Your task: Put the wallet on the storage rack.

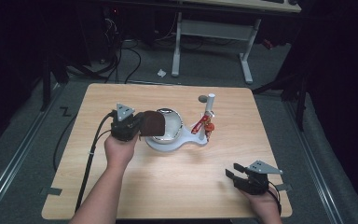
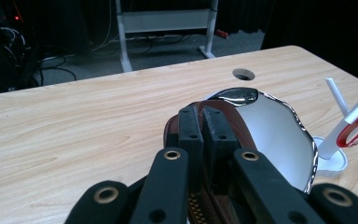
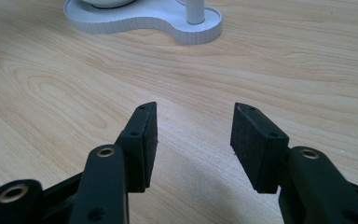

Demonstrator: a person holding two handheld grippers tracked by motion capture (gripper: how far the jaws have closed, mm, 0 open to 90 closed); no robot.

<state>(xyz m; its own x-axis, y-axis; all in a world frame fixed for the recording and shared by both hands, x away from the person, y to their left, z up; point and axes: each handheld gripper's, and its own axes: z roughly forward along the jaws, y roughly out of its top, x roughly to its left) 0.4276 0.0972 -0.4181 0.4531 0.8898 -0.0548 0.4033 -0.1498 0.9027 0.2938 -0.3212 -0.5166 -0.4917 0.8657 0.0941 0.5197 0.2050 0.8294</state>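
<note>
- My left gripper sits left of centre in the high view, its jaws pressed together on a brown pouch with a zipper edge; in the left gripper view the pouch is pinched between the two black pads.
- The pouch hangs over the left rim of the mirror, a round one with a wavy edge lying tilted on its white stand at the middle of the table.
- A white post with a red tag rises from the stand's right end.
- My right gripper rests low at the lower right of the high view, jaws spread and empty, pointing across bare wood toward the stand.
- I judge the step in hand to be carrying the pouch over to the mirror.
- Next, I think, I must hold the pinch steady and keep the pouch clear of the rim so the mirror does not tip.
</note>
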